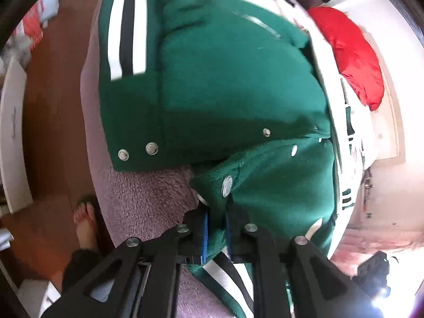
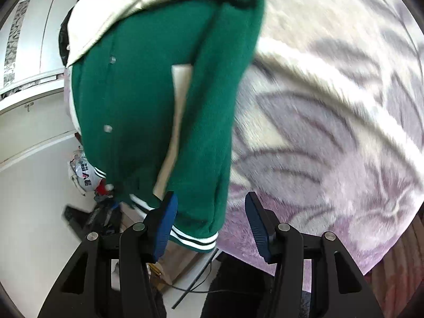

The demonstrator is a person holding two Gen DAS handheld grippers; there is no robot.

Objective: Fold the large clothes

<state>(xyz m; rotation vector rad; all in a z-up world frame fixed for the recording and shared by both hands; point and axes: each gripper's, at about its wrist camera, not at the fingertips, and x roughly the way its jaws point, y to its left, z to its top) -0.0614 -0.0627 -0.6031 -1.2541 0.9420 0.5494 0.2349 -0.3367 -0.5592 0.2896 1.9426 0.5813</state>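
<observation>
Jacket (image 1: pixel 225 79): lying on the bed blanket (image 1: pixel 143 190). My left claw (image 1: pixel 216 228) is pinching its snap edge for folding; my right claw (image 2: pixel 210 222) is hanging half-open, holding nothing, beside the hem.

The jacket (image 1: pixel 225 79) lies on the blanket (image 1: pixel 143 193), which spreads out under it on all sides seen. Beyond the jacket's far edge sits a puffy garment (image 1: pixel 352 55). The left gripper (image 1: pixel 217 228) clamps the jacket's near edge (snaps lie just beside the pads). The right gripper (image 2: pixel 210 220) hangs apart over the jacket's cuff (image 2: pixel 196 238), touching nothing.
</observation>
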